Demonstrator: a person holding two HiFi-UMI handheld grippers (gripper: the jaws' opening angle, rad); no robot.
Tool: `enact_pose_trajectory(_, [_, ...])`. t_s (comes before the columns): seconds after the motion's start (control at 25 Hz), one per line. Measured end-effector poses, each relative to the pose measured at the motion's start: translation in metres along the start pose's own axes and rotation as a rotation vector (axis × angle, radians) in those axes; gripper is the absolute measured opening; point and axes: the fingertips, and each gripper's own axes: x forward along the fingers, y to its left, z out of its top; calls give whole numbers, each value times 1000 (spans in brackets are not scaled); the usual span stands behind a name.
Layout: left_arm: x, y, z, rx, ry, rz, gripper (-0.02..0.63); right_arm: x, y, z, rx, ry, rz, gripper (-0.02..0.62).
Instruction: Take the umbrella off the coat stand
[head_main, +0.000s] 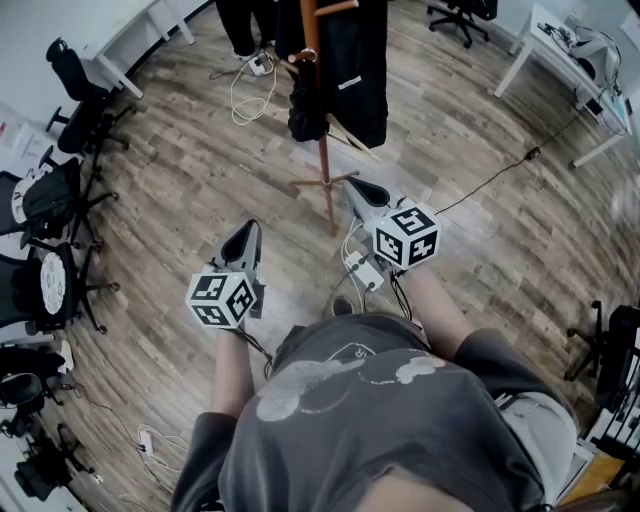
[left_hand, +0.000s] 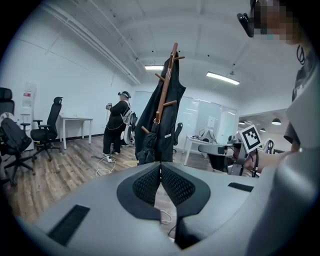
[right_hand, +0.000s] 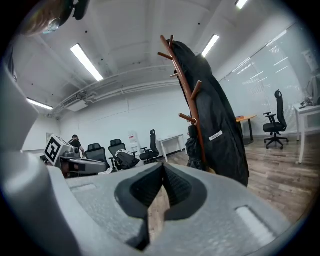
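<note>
**Black folded umbrella (head_main: 305, 112) hanging partway down the brown wooden coat stand (head_main: 326, 185), against its pole.**

It looks light: soft, slack fabric bunched round a stiff shaft, so the cloth could slide under the pads. A hold on the firm shaft or handle near its peg seems best, then a lift up and off. A long black coat (head_main: 356, 70) hangs on the same stand, pressed beside the umbrella. On the stand's near side, apart from it, the left gripper (head_main: 245, 235) and right gripper (head_main: 362, 192) are both clenched on nothing. What hooks the umbrella to the peg is too small to tell, and the head view cuts off the stand's top.
</note>
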Motion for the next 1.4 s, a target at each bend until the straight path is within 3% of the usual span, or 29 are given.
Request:
enact_pose_trajectory(0.32, [39,0,19,24,17,-20,9,10,-32,2,34,6,-16,-2])
enact_pose_trajectory(0.52, [65,7,31,36,17,-58,9,8,-48,0,49,7,-69,-2])
enact_pose_trajectory(1.12, [201,53,59,63,86,-297,9,55,-118,19,85,-18,-327,-2])
enact_pose_trajectory(1.4, [244,64,66,92,122,-379,9,80,-133,21,109,-17,-391,-2])
